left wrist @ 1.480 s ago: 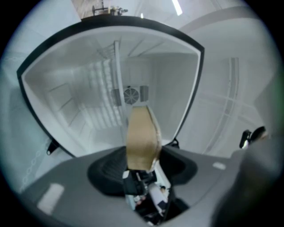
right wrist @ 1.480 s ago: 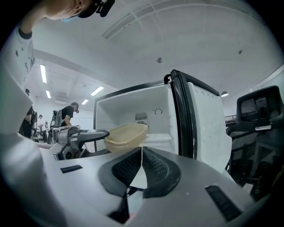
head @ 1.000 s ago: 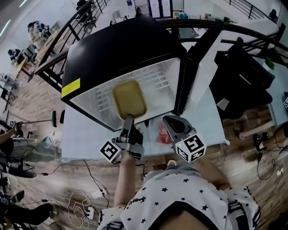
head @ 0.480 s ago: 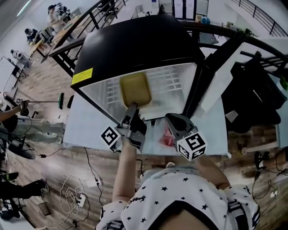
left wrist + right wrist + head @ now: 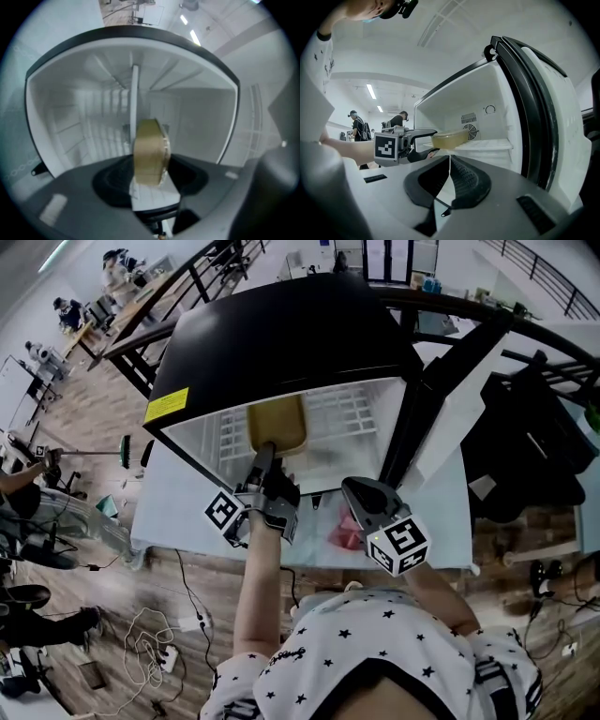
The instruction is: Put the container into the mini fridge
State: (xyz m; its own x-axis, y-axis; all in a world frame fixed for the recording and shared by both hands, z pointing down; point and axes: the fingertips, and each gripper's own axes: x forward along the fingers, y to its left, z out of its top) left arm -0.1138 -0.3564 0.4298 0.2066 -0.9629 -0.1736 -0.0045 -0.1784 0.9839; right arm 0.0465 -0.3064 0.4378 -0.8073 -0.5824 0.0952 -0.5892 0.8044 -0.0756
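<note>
The black mini fridge [image 5: 281, 334] stands on the table with its door [image 5: 427, 404] swung open to the right. A flat tan container [image 5: 277, 422] hangs over the white wire shelf [image 5: 349, 411] inside, and my left gripper [image 5: 263, 452] is shut on its near edge. In the left gripper view the container [image 5: 150, 152] sits edge-on between the jaws, facing the fridge's white interior. From the right gripper view I see the container [image 5: 450, 139] level above the shelf [image 5: 487, 144], held by the left gripper [image 5: 432, 143]. My right gripper [image 5: 361, 495] waits in front of the fridge, shut and empty.
A pink-red object [image 5: 342, 524] lies on the white table [image 5: 178, 507] by the right gripper. The open door blocks the right side. A dark bag or chair [image 5: 525, 442] stands to the right. Cables [image 5: 159, 652] lie on the wooden floor; people stand far left.
My left gripper has carried the container forward, deeper into the fridge over the wire shelf. The right gripper has stayed in place.
</note>
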